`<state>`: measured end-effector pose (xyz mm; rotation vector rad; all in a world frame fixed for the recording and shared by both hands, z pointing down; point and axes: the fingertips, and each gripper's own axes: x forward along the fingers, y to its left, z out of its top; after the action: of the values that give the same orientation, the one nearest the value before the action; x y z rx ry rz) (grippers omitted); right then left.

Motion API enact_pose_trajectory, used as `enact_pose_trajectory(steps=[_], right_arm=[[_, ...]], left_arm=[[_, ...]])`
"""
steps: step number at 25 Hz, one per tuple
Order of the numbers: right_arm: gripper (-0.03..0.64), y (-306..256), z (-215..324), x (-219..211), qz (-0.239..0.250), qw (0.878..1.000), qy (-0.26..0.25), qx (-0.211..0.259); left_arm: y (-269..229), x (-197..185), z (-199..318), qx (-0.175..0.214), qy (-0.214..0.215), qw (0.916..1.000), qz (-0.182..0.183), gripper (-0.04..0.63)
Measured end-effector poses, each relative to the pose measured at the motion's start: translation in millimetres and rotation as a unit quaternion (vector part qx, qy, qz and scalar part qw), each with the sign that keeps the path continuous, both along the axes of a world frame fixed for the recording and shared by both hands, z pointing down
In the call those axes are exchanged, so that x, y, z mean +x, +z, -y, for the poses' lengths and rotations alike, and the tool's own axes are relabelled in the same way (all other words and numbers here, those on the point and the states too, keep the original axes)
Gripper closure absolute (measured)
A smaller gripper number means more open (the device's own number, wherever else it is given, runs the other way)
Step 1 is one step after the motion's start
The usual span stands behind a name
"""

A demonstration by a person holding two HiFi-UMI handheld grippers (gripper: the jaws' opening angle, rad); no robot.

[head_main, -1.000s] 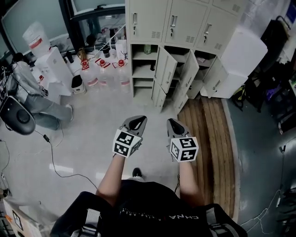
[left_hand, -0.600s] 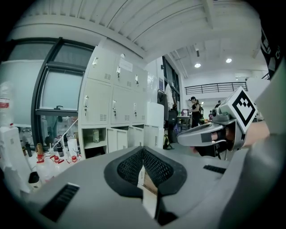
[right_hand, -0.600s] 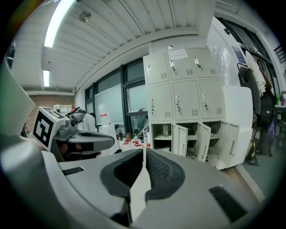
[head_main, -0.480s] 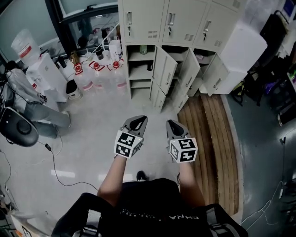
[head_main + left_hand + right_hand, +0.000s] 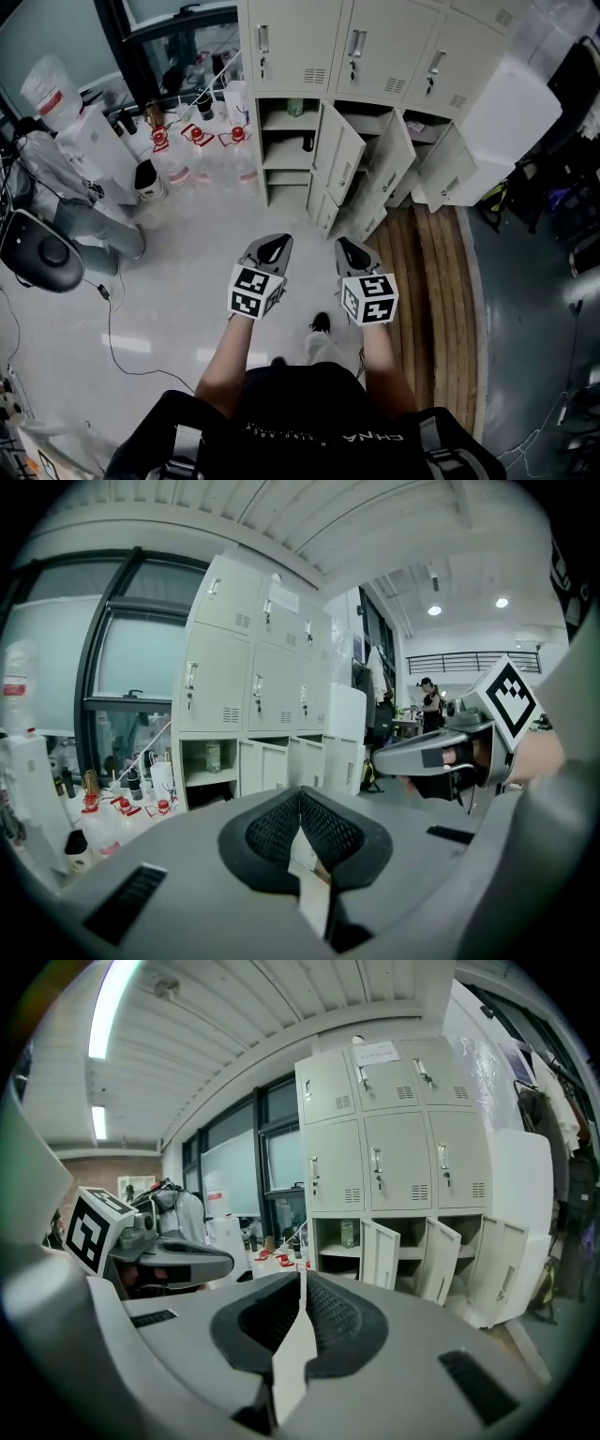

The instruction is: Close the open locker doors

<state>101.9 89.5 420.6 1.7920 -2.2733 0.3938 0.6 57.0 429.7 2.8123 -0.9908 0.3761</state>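
A bank of beige lockers [image 5: 375, 56] stands ahead, its upper row closed. In the lower row, three doors hang open: one [image 5: 345, 159], another [image 5: 392, 155] and a third [image 5: 450, 169]; two small bottom doors [image 5: 323, 202] are ajar too. The same doors appear in the right gripper view [image 5: 380, 1251] [image 5: 441, 1255] [image 5: 502, 1269]. My left gripper [image 5: 272, 246] [image 5: 300, 794] and right gripper [image 5: 352, 248] [image 5: 302, 1274] are held side by side, short of the lockers and pointing at them. Both are shut and hold nothing.
Red-capped water bottles [image 5: 197, 141] stand on the floor left of the lockers. A big white box [image 5: 511, 103] leans at the right. Wooden planks [image 5: 431, 281] lie in front of the right doors. A person [image 5: 56, 178], an office chair [image 5: 42, 253] and a cable [image 5: 108, 319] are at left.
The lockers have drawn nearer as the person steps forward. Both grippers travel along, side by side, with their jaws unchanged.
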Motion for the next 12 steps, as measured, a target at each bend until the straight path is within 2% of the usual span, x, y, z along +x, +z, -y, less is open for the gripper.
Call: enact_pose_trajectory(steps=[7,12], right_arm=[[0.574,-15.6,80.7,59.8,0.001,1.0,-0.023,0.007],[0.572,-19.0,122.6,91.5,0.007,0.999,-0.044,0.003]], left_arm=[[-20.5,60.7,74.5,0.019,-0.017,0.9997,0.001,0.575],[-28.1,85.1,107.7,0.013,-0.048,0.9988,0.004,0.575]])
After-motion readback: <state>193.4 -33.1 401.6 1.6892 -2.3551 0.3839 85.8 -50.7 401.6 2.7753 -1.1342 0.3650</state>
